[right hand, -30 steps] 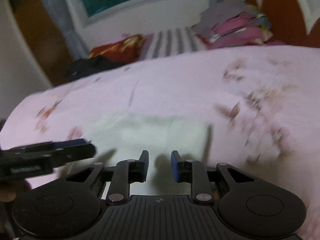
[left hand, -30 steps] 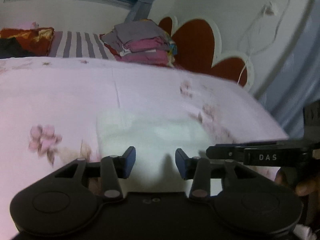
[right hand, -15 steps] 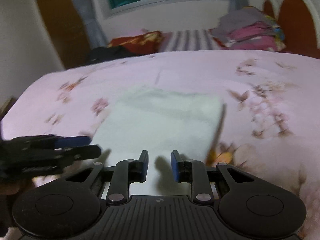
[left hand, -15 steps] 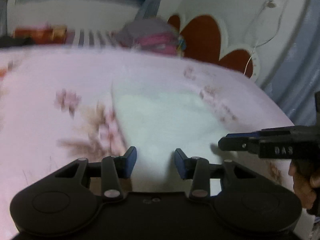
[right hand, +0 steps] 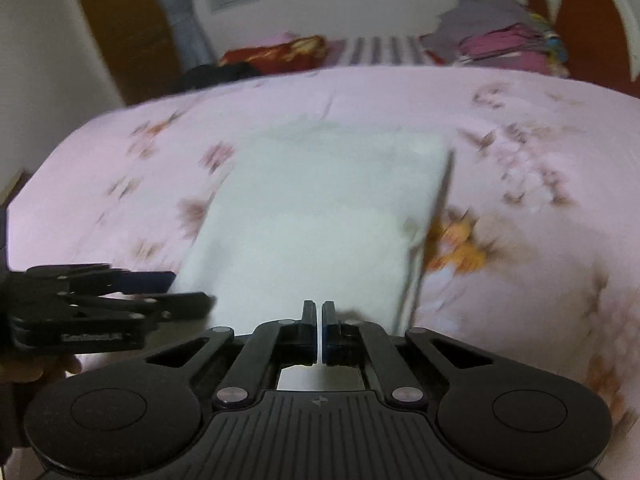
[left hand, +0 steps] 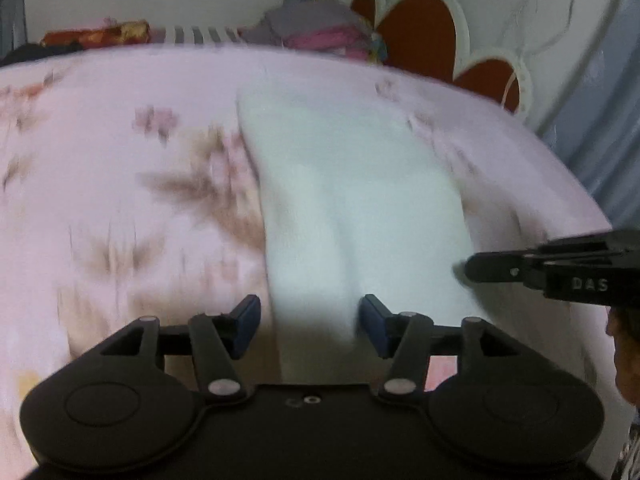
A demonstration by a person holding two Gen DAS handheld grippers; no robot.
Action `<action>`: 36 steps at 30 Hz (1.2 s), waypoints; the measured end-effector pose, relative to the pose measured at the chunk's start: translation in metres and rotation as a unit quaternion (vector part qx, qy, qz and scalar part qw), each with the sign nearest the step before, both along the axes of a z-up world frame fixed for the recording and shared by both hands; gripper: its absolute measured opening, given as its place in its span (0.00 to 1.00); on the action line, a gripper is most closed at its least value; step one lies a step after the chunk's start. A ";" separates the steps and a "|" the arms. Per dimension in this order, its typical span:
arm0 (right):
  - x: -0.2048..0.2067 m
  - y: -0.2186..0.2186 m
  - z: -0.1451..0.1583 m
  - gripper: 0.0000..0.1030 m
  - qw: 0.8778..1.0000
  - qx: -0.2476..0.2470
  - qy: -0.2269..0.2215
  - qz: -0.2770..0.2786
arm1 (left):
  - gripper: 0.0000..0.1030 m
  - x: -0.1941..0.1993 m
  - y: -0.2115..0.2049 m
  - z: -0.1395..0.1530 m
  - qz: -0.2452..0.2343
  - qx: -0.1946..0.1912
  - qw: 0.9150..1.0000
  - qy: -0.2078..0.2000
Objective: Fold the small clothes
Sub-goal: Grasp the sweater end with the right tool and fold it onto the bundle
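**Pale cloth being worked at its near edge on the floral bed**

The right gripper is being held with its jaws pressed together over the near edge of the pale mint-white rectangular cloth; whether a fold of that fabric is being pinched between the blue pads cannot be told, since only a thin bright slit is showing there. The left gripper is being opened, its jaws standing apart, and the near left edge of the cloth is being seen between them, with neither pad being pressed on it.

The cloth is being kept flat on the pink bedsheet printed with brown and orange flowers, its long sides running away from the cameras. Its right-hand edge is being seen slightly raised, with a dark shadow line beneath it. In the left wrist view, the right gripper is being seen entering from the right, just beside the cloth's right border.

Farther out, a stack of folded grey and pink clothes is being kept at the head of the bed, beside a striped pillow and a red patterned cushion. A white headboard with rust-red panels is being seen behind.
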State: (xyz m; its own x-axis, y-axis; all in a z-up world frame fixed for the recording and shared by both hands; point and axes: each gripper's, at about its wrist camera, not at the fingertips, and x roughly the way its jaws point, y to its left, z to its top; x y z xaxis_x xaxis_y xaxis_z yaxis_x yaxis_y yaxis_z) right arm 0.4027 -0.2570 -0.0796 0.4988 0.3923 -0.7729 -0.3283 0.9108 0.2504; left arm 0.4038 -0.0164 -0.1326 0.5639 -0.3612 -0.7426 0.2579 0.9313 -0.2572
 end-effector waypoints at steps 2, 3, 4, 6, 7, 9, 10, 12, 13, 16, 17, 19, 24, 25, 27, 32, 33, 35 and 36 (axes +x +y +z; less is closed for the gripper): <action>-0.013 0.004 -0.019 0.00 0.999 -0.042 0.021 0.006 | 0.55 -0.019 -0.003 -0.002 -0.005 0.011 1.000 -0.014; -0.021 0.001 -0.024 0.00 0.999 -0.048 0.002 0.006 | 0.55 -0.023 -0.003 -0.002 -0.007 0.016 1.000 -0.014; -0.025 0.000 -0.024 0.00 0.998 -0.060 -0.006 0.005 | 0.55 -0.026 -0.003 0.000 -0.007 0.021 1.000 -0.013; -0.028 0.002 -0.016 0.01 0.996 -0.090 -0.021 -0.011 | 0.57 -0.027 0.004 0.008 0.006 0.024 1.000 -0.020; -0.029 -0.002 -0.009 0.07 0.996 -0.084 -0.033 -0.027 | 0.64 -0.025 0.009 0.014 0.017 0.019 0.999 -0.035; -0.022 -0.014 0.004 0.74 0.996 -0.043 -0.055 -0.060 | 0.79 -0.013 0.017 0.024 0.035 0.009 0.997 -0.062; -0.016 -0.019 0.007 0.74 0.995 -0.028 -0.068 -0.073 | 0.76 -0.003 0.021 0.028 0.042 0.004 0.997 -0.071; 0.002 -0.021 0.012 0.59 0.993 -0.014 -0.077 -0.089 | 0.65 0.023 0.028 0.034 0.053 -0.009 0.995 -0.085; 0.011 -0.022 0.013 0.52 0.993 -0.003 -0.077 -0.093 | 0.56 0.035 0.031 0.034 0.057 -0.015 0.995 -0.086; 0.041 -0.026 0.007 0.41 0.992 0.026 -0.048 -0.116 | 0.50 0.066 0.036 0.031 0.070 -0.044 0.994 -0.067; 0.049 -0.029 0.005 0.40 0.991 0.031 -0.039 -0.125 | 0.52 0.075 0.035 0.028 0.061 -0.050 0.995 -0.060; 0.058 -0.033 0.002 0.38 0.991 0.044 -0.030 -0.121 | 0.57 0.088 0.027 0.012 0.043 -0.036 0.998 -0.020; 0.074 -0.060 -0.029 0.19 0.986 -0.007 0.012 -0.165 | 0.64 0.089 0.000 0.004 0.030 0.012 0.999 -0.013; 0.073 -0.063 -0.029 0.19 0.986 -0.019 0.009 -0.166 | 0.64 0.086 0.000 0.005 0.036 0.015 0.999 -0.015; 0.068 -0.076 -0.029 0.19 0.986 -0.002 0.011 -0.169 | 0.65 0.078 0.007 0.006 0.047 0.003 0.999 -0.015; 0.058 -0.102 -0.012 0.65 0.979 0.109 -0.014 -0.170 | 0.65 0.074 0.026 0.011 0.070 -0.043 0.996 -0.020; 0.060 -0.105 -0.012 0.65 0.977 0.133 -0.014 -0.165 | 0.65 0.077 0.028 0.011 0.072 -0.054 0.996 -0.018; 0.071 -0.103 -0.016 0.65 0.975 0.157 0.007 -0.158 | 0.65 0.091 0.029 0.009 0.075 -0.086 0.993 -0.007; 0.078 -0.102 -0.019 0.64 0.973 0.171 0.021 -0.155 | 0.65 0.093 0.030 0.008 0.079 -0.092 0.993 -0.006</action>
State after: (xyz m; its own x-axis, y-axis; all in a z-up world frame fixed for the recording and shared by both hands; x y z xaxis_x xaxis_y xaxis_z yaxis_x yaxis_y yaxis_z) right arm 0.4803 -0.3590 -0.0989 0.6053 0.4667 -0.6449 -0.0354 0.8251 0.5639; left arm 0.4964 0.0133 -0.1241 0.6330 -0.3965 -0.6649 0.1157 0.8977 -0.4251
